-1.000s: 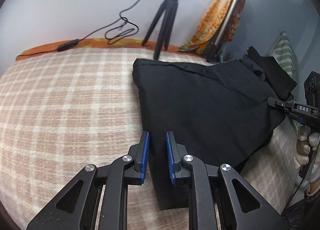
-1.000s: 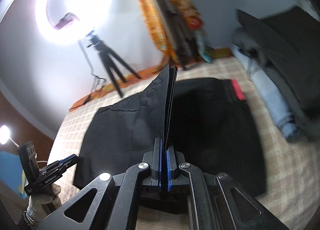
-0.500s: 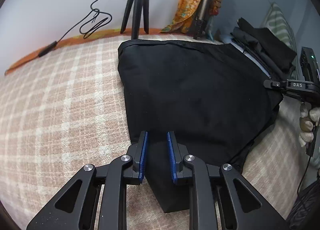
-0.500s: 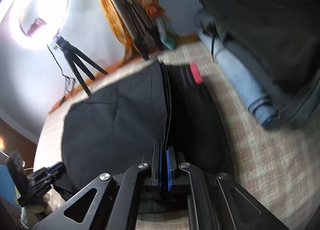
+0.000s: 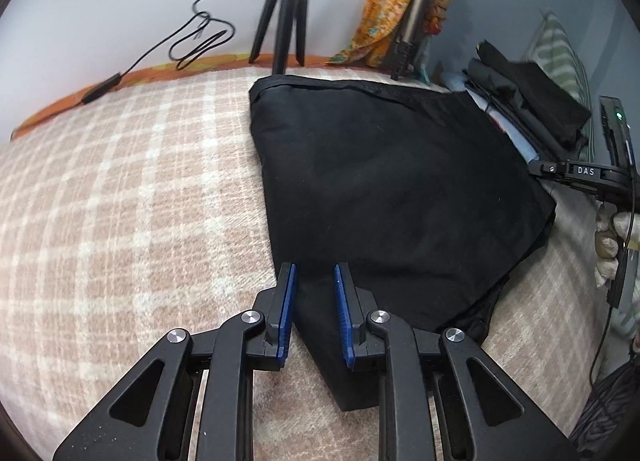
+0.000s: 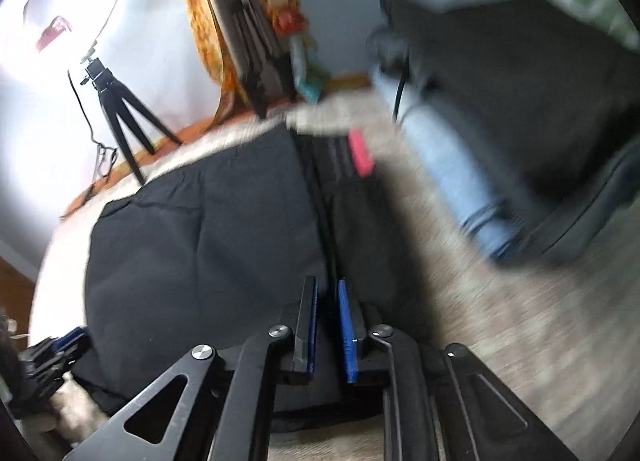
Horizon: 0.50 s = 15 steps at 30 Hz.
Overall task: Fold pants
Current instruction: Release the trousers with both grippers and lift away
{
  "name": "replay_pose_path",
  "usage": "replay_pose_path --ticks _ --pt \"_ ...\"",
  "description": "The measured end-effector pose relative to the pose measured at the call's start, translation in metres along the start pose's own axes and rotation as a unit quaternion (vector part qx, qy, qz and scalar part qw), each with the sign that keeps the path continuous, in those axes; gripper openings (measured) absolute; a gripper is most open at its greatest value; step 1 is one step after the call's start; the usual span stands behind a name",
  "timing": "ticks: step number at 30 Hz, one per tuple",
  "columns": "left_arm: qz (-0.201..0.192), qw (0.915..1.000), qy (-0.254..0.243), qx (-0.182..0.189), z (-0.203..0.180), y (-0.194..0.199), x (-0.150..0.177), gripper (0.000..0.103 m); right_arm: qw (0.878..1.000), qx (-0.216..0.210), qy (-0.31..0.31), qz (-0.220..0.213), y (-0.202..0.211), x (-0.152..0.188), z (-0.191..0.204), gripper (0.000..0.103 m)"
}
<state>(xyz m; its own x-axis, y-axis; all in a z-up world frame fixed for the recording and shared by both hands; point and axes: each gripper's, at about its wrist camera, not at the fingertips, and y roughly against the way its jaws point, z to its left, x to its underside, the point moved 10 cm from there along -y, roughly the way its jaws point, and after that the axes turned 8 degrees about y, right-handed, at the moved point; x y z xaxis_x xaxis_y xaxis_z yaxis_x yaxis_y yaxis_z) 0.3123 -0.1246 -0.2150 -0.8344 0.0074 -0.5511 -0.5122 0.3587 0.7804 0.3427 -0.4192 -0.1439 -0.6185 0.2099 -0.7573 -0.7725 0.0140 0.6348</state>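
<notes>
While the pink-and-cream checked woven bedspread point(image 5: 120, 197) is spreading under everything, I am seeing the black folded cotton pants point(image 5: 384, 189) lying flat across its middle, their narrow end reaching toward me between my left gripper's fingers. A heap of dark folded clothes over a pale blue rolled garment point(image 6: 452, 165) is sitting just beside the pants at the far right. A black tripod point(image 5: 286, 17) is standing at the bed's far edge. I am holding the left gripper point(image 5: 314, 313) parted, its blue pads straddling the cloth without pinching. My right gripper point(image 6: 328, 325) is showing a slim gap over the pants' edge; that view is blurring
</notes>
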Motion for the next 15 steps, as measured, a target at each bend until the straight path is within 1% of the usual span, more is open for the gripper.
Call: replay_pose_path --ticks 2,4,5,7,9,10,11,12,13,15 --pt "0.0 0.9998 0.02 0.005 0.002 0.003 0.001 0.018 0.999 -0.03 -0.003 -0.027 0.014 -0.013 0.013 0.013" --pt "-0.001 0.9992 0.04 0.009 0.004 0.006 0.003 0.018 0.995 -0.082 0.005 -0.048 0.023 -0.025 0.04 0.017" --pt "-0.003 0.9984 0.054 0.014 0.005 0.009 0.004 0.021 0.993 -0.105 0.02 -0.049 0.024 -0.03 0.057 0.022" --pt "-0.002 0.9964 0.079 0.03 0.007 0.013 0.006 0.027 0.987 -0.138 0.065 -0.047 0.022 -0.037 0.095 0.023" --pt "0.002 0.9924 0.117 0.04 0.013 0.016 0.009 0.038 0.98 -0.161 0.112 -0.037 0.016 -0.041 0.135 0.023" --pt "0.005 0.9902 0.131 0.048 0.014 0.016 0.01 0.041 0.975 -0.172 0.14 -0.031 0.01 -0.044 0.158 0.023" --pt "0.007 0.9856 0.156 0.065 0.016 0.017 0.012 0.043 0.971 -0.178 0.16 -0.027 0.004 -0.046 0.175 0.023" --pt "0.007 0.9815 0.174 0.079 0.018 0.017 0.013 0.043 0.966 -0.182 0.18 -0.021 -0.003 -0.049 0.192 0.023" --pt "0.007 0.98 0.18 0.084 0.018 0.017 0.014 0.043 0.963 -0.184 0.198 -0.016 -0.01 -0.052 0.206 0.023" --pt "0.005 0.9798 0.179 0.089 0.016 0.016 0.013 0.043 0.955 -0.19 0.228 -0.006 -0.025 -0.058 0.232 0.023"
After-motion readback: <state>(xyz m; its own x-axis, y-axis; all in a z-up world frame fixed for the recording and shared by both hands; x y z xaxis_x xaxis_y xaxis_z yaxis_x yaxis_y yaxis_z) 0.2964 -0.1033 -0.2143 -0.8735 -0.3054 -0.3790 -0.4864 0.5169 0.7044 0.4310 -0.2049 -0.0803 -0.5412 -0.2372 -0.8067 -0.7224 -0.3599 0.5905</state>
